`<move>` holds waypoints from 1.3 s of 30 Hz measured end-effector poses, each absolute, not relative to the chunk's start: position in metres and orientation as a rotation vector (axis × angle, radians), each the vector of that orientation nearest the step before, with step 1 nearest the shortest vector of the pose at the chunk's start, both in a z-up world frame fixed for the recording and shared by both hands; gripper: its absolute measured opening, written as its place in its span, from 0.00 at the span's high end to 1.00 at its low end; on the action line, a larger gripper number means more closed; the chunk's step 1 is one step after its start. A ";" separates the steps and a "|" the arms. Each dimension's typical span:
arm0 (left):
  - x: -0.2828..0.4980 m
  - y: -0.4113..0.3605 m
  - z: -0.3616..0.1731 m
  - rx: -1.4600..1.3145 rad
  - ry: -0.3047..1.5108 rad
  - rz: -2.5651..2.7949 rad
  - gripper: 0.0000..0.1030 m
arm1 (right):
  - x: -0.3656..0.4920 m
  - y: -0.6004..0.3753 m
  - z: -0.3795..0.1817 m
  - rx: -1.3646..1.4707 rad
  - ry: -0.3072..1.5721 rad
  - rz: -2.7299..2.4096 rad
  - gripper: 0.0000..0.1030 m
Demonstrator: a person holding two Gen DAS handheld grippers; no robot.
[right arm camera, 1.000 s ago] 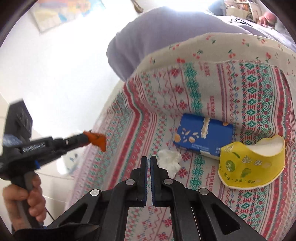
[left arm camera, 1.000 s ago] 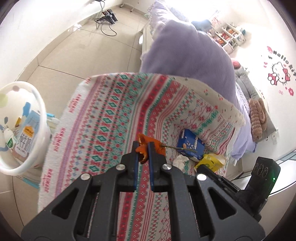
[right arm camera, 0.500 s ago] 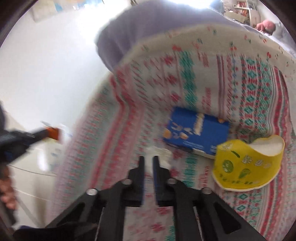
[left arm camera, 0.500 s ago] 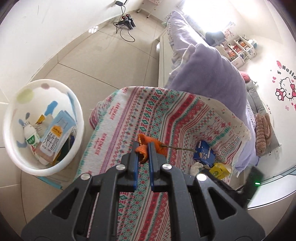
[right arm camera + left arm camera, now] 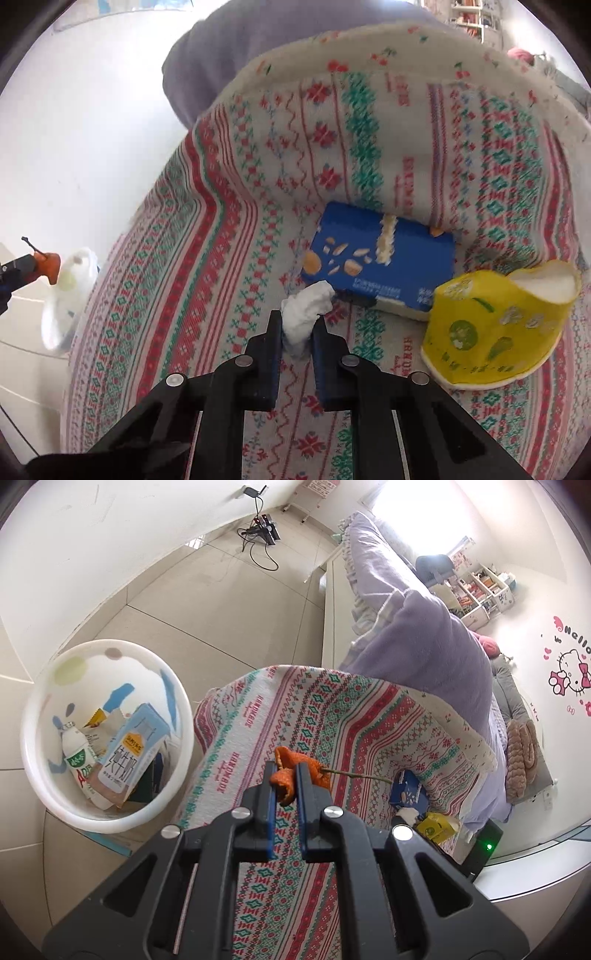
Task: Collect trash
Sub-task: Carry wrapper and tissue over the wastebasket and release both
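Your left tool (image 5: 285,780) is clamping an orange peel (image 5: 295,771) with a thin stem; its pinched part is hidden. Your right tool (image 5: 295,334) is standing slightly apart around a crumpled tissue (image 5: 306,308) on the patterned blanket (image 5: 207,258), beside a blue box (image 5: 380,258); pad contact is hard to make out.

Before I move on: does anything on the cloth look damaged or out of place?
Yes. The yellow paper cup lies upside down, squashed, its upturned base dented and torn. The blue box and the crumpled white tissue between the right tongs also litter the patterned cloth. No spill shows.
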State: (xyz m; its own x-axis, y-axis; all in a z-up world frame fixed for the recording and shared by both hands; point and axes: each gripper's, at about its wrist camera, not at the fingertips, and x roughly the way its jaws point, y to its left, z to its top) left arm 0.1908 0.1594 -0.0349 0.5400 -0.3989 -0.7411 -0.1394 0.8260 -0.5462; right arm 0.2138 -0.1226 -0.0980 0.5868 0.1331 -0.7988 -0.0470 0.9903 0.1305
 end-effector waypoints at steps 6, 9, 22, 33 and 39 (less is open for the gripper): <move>0.190 0.172 -0.034 -0.626 0.991 -0.159 0.90 | 0.187 -0.107 -0.076 0.137 0.845 0.270 0.86; 0.189 0.183 -0.034 -0.633 0.987 -0.135 0.90 | 0.177 -0.082 -0.071 0.120 0.818 0.360 0.86; 0.170 0.285 -0.062 -0.730 1.006 0.138 0.90 | 0.187 0.026 -0.084 0.145 0.881 0.594 0.85; 0.167 0.301 -0.070 -0.785 1.003 0.206 0.76 | 0.203 0.129 -0.088 0.067 0.889 0.731 0.84; 0.165 0.305 -0.068 -0.816 0.979 0.231 0.76 | 0.215 0.159 -0.105 0.034 0.914 0.746 0.80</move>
